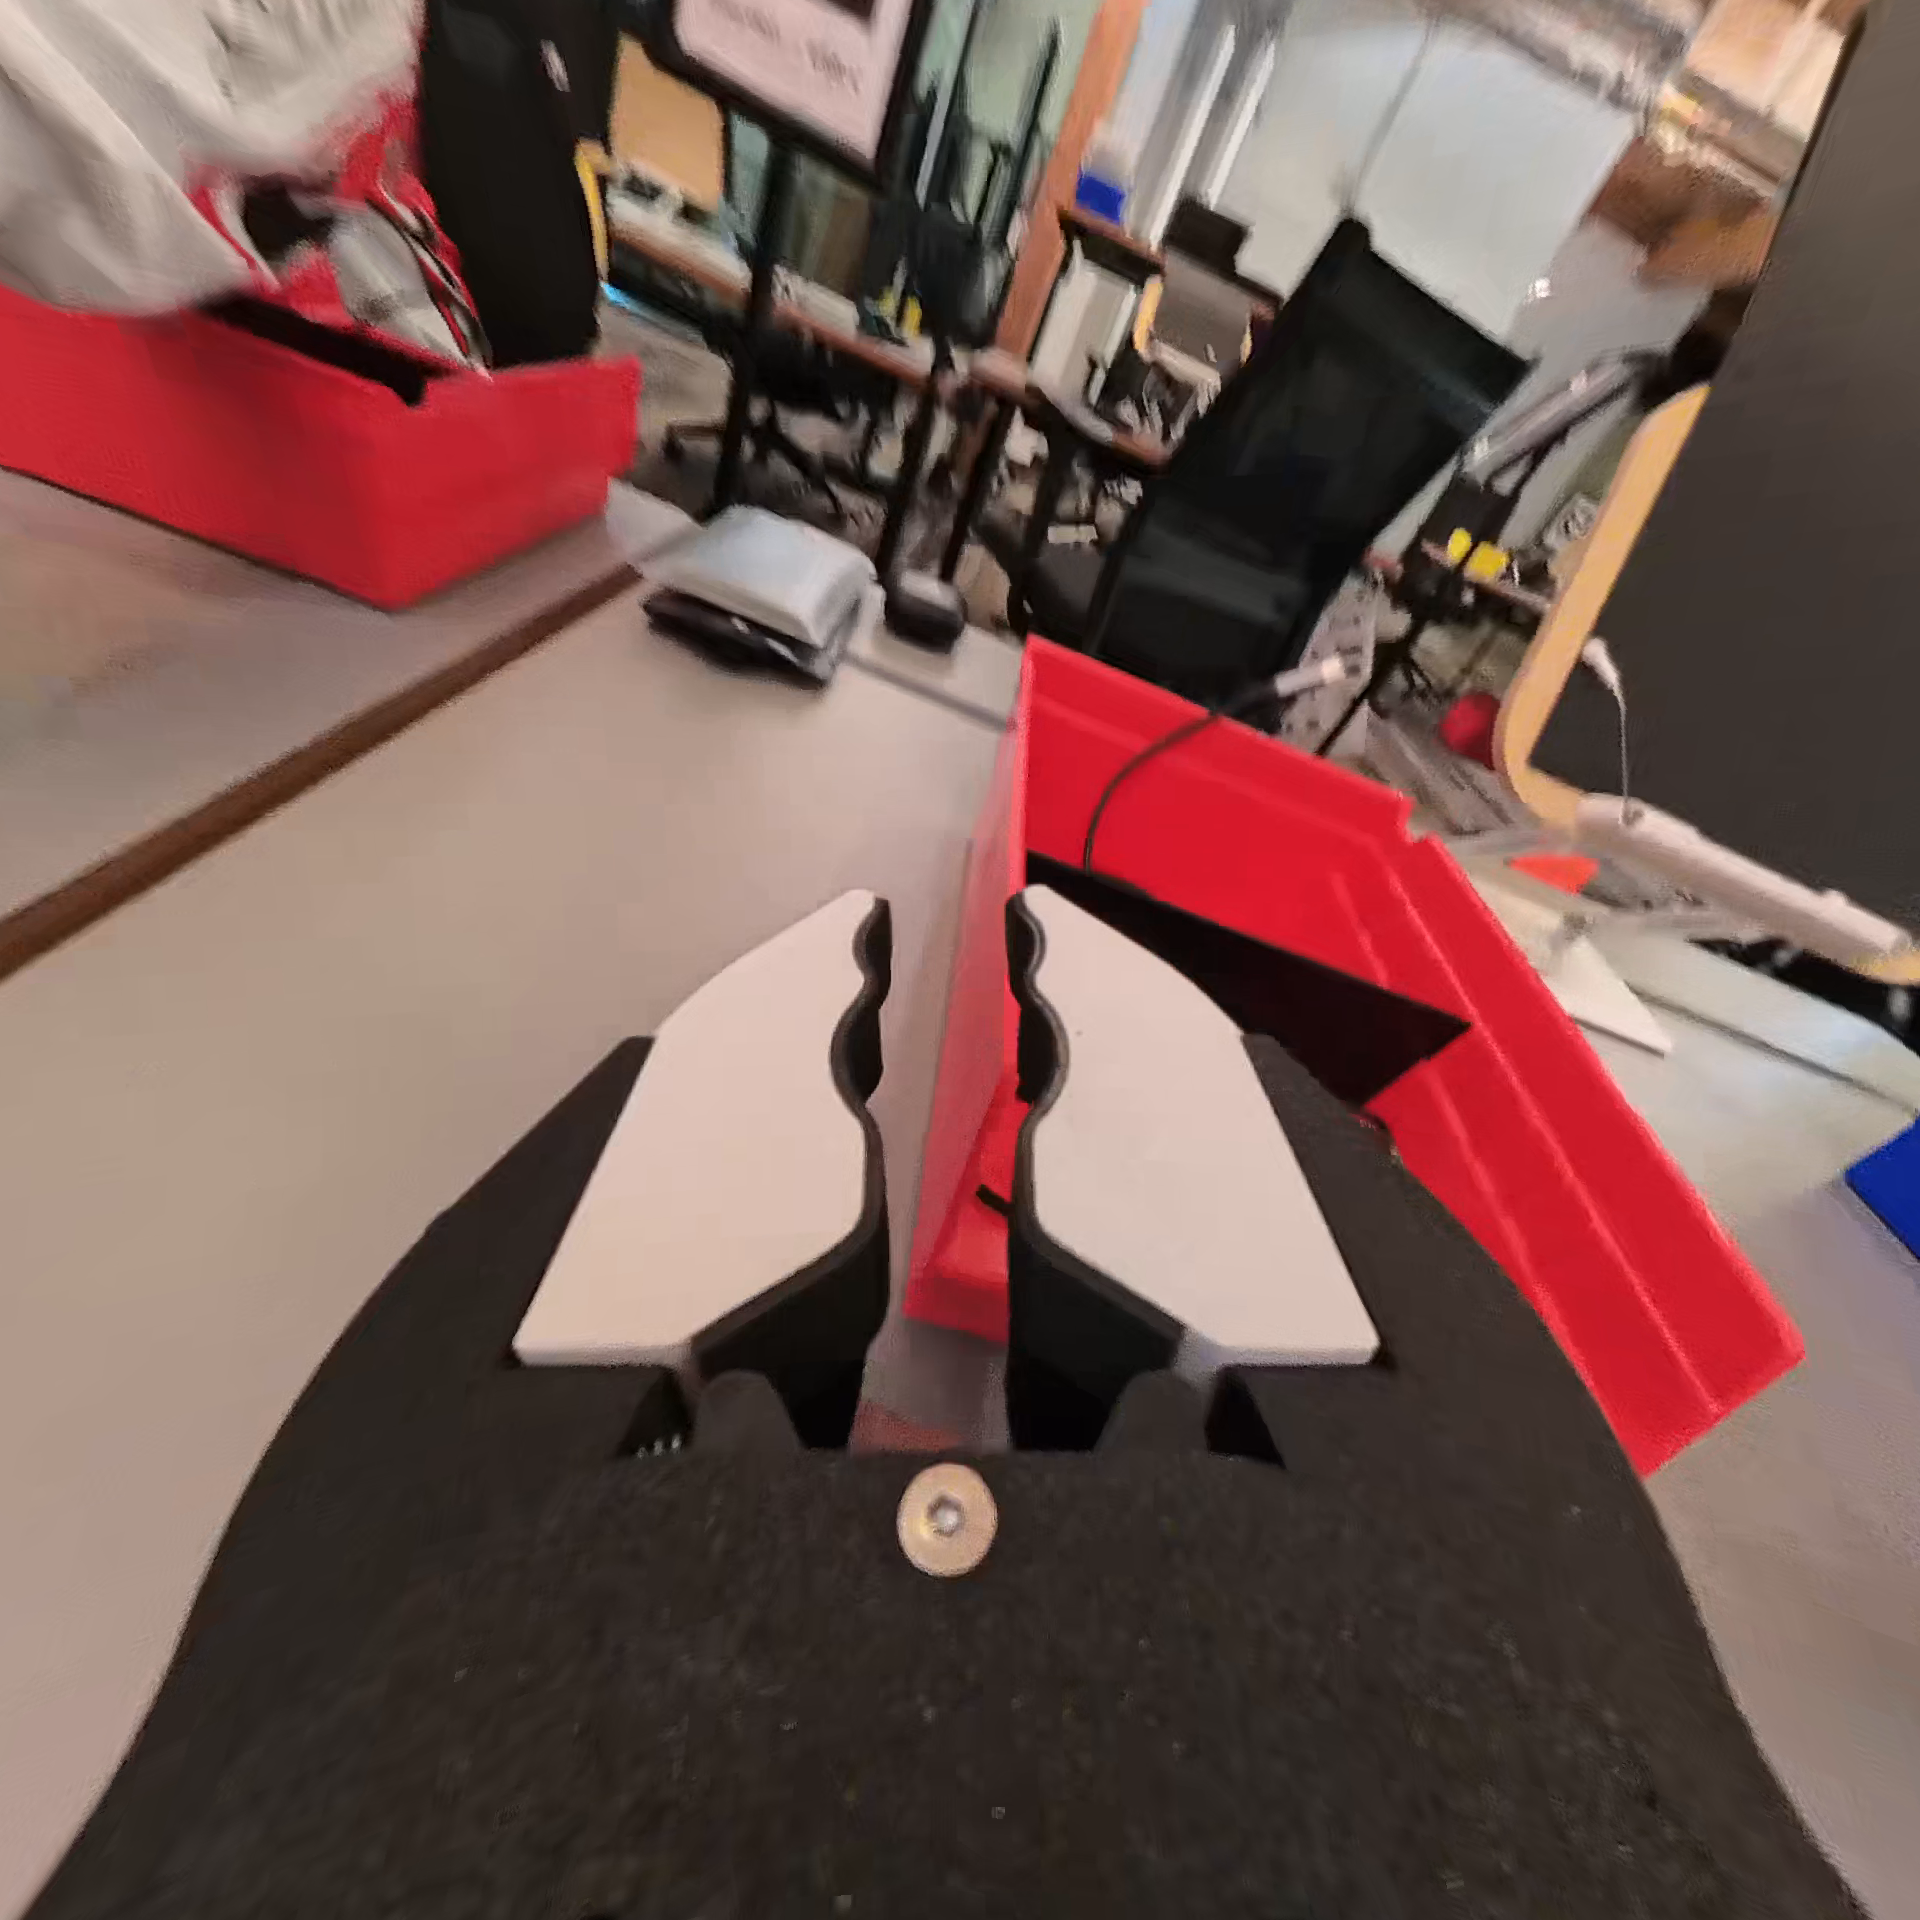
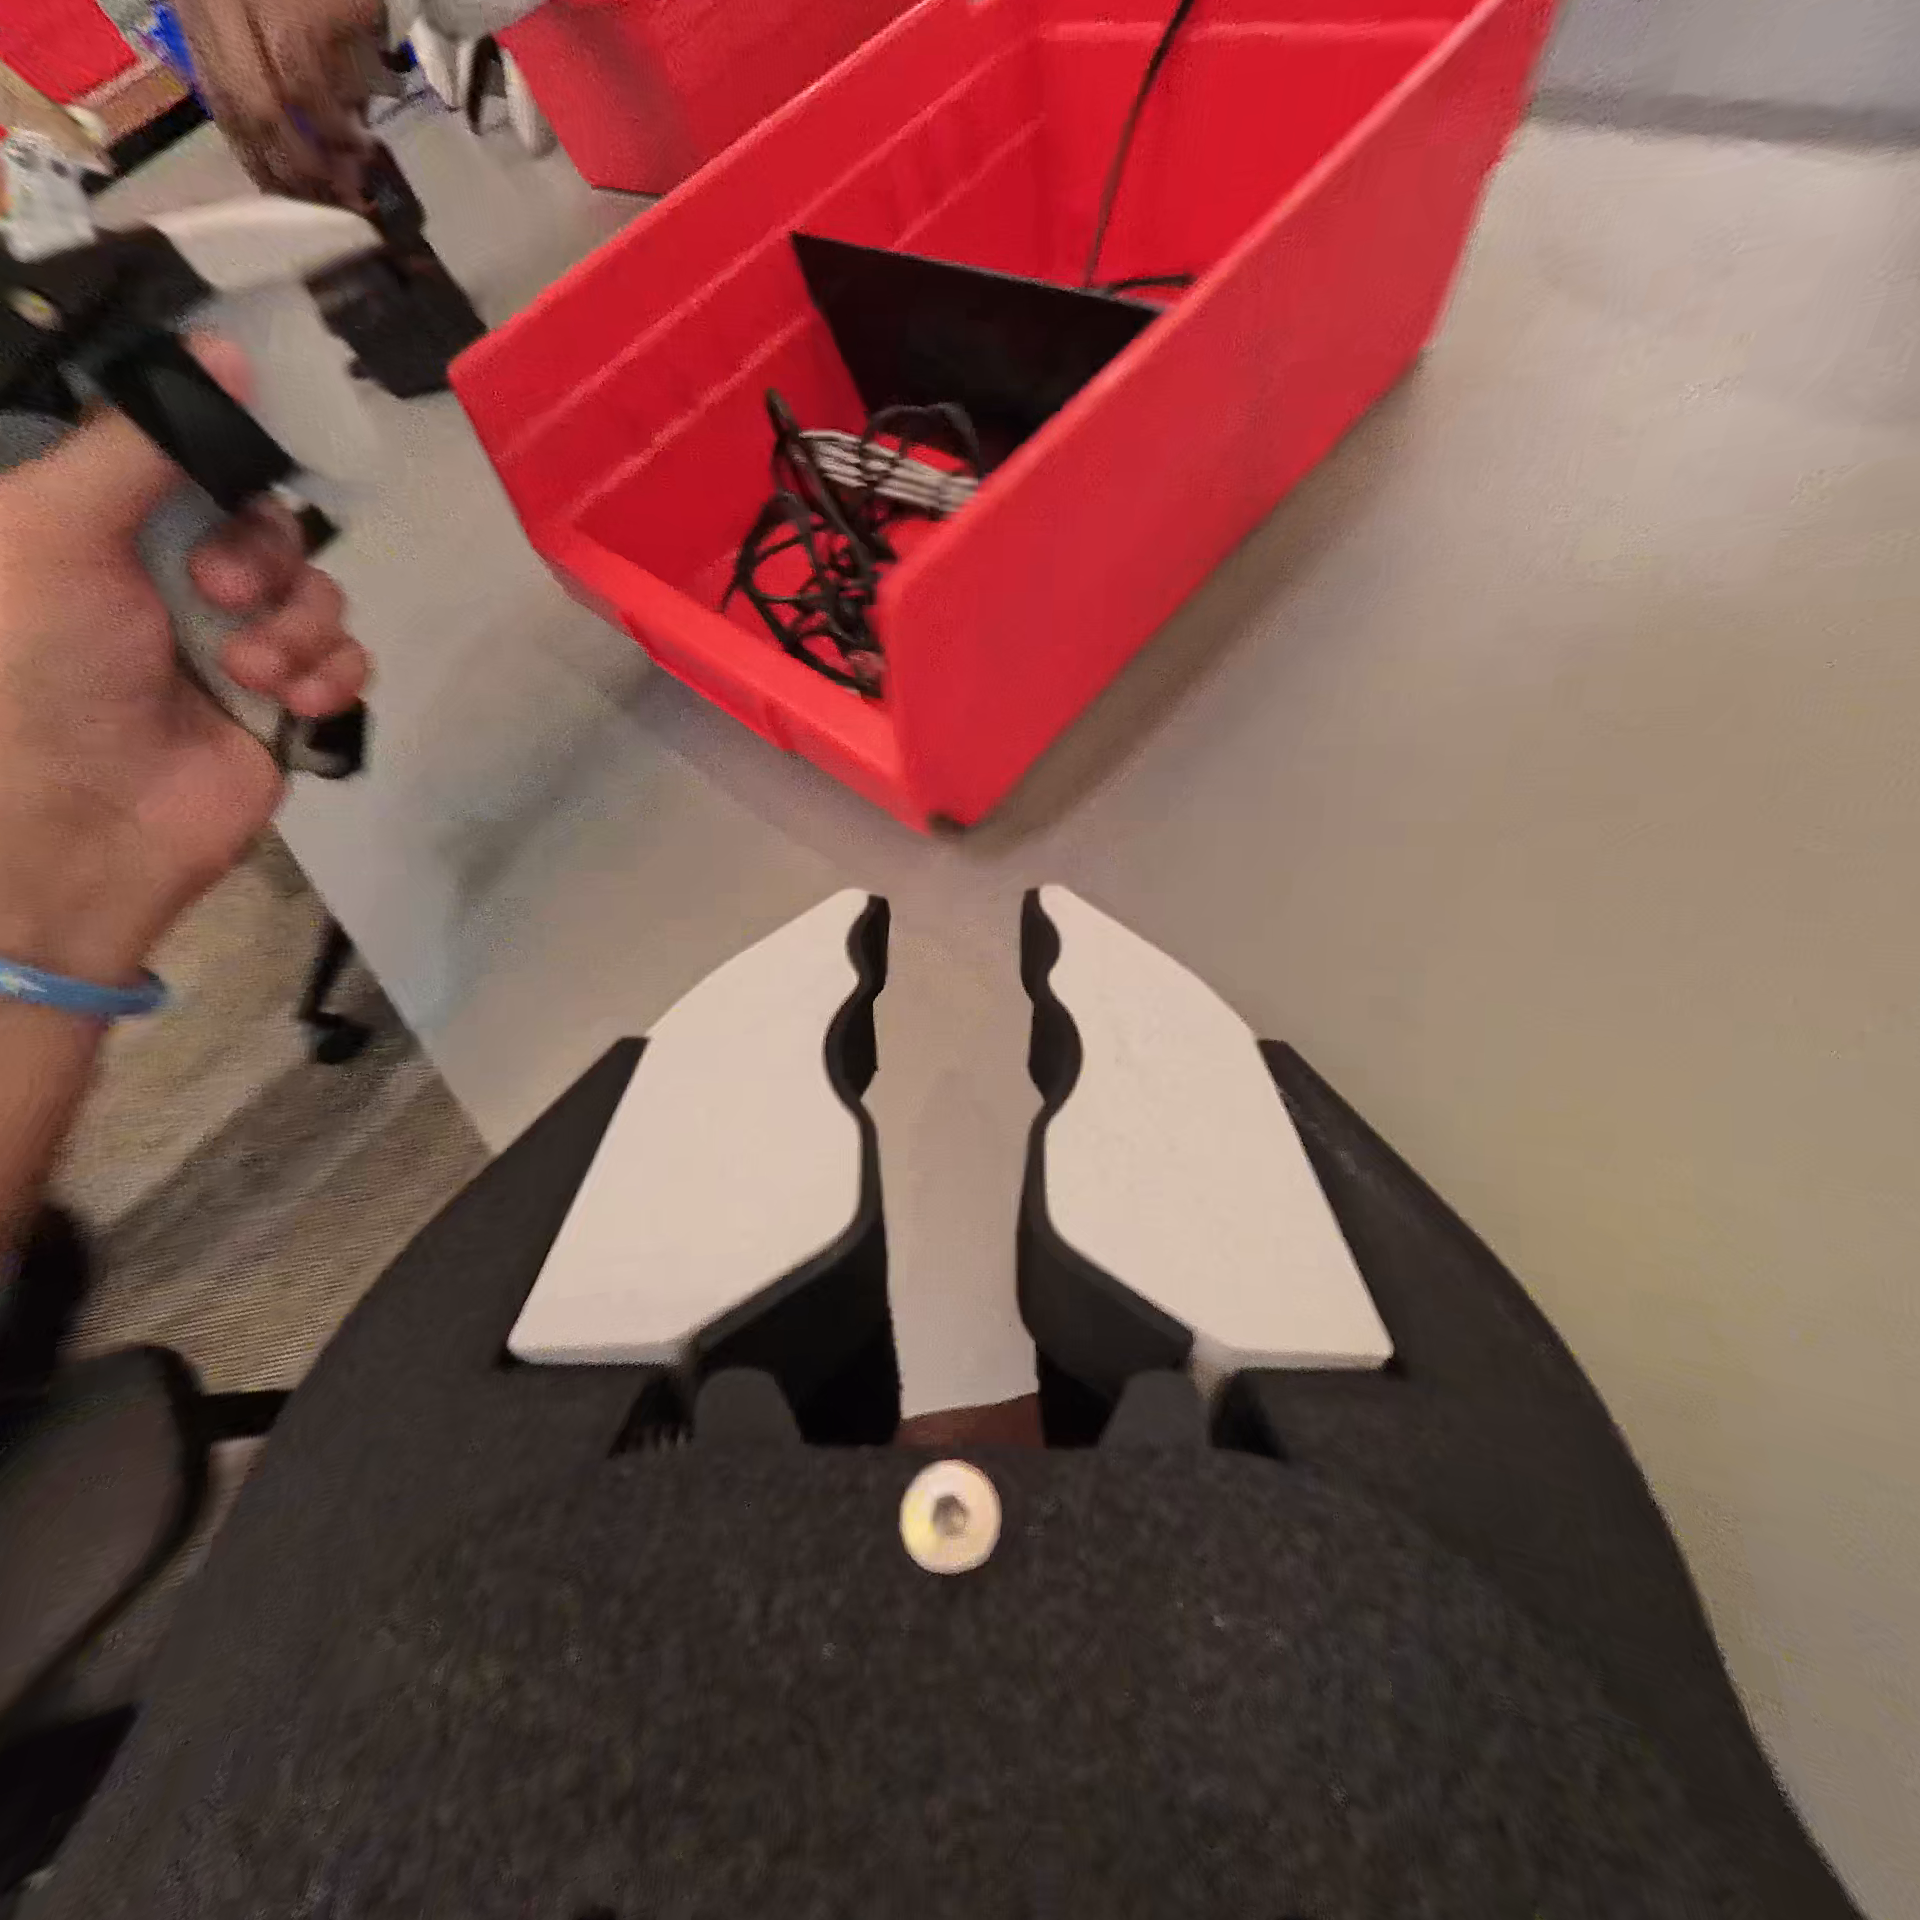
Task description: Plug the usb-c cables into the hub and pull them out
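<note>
A red bin (image 2: 1091, 582) stands on the grey table, split by a black divider (image 2: 966, 332). Its near compartment holds a tangle of black cables (image 2: 821, 561) and a grey ribbed piece (image 2: 883, 473) that may be the hub. A black cable (image 2: 1132, 135) runs out over the far wall. My right gripper (image 2: 956, 914) is open and empty, just short of the bin's near corner. My left gripper (image 1: 948, 925) is open and empty, low beside the bin's left wall (image 1: 971, 1091); the cable (image 1: 1132, 774) shows there too. The bin's contents are hidden in the left wrist view.
A second red bin (image 1: 312, 457) stands at the back left of the table. A grey pouch (image 1: 764, 592) lies near the table's far edge. A hand (image 2: 114, 686) holds the other gripper's handle at the left. A blue object (image 1: 1886, 1195) lies at the right. The tips of one gripper are about 30 cm away from the tips of the other.
</note>
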Demonstrator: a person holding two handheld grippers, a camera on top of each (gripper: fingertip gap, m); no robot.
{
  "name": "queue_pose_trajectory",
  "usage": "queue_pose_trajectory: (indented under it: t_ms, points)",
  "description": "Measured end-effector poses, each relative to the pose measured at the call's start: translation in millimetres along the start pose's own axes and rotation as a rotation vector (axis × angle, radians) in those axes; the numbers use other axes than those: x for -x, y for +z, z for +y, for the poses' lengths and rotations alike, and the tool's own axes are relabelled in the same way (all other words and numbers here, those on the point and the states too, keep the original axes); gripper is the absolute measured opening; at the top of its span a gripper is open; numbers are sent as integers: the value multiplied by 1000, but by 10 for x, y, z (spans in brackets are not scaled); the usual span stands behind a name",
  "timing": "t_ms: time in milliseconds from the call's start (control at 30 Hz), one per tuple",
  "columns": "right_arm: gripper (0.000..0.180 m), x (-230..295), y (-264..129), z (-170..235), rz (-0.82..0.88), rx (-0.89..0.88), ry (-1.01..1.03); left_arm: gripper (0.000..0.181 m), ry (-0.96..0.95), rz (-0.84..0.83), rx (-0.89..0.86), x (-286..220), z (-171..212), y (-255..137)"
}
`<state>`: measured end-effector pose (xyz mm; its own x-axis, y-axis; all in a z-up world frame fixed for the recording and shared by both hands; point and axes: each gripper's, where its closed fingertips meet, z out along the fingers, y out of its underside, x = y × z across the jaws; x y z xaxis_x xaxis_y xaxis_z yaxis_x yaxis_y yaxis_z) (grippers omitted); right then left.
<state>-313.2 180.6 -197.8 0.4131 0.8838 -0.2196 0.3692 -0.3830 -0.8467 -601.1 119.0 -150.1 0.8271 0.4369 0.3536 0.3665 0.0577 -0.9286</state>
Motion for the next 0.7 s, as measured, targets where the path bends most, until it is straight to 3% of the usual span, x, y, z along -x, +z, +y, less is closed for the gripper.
queue_pose_trajectory:
  t_ms: [200, 300, 533, 700]
  points:
    - [24, -930, -1053, 336, 231, -84, -174, 14, 85, 1, -101, -278, -73, -248]
    - [23, -1441, -1568, 578, 320, -145, -182, 14, 138, 32, 6, -560, 218, -252]
    - [25, -2584, -2612, 808, 542, -236, 40, 18, 240, 138, 217, -1159, 804, -337]
    - [23, -2776, -2905, 906, 540, -307, 87, 23, 296, 320, 324, -1725, 1189, -570]
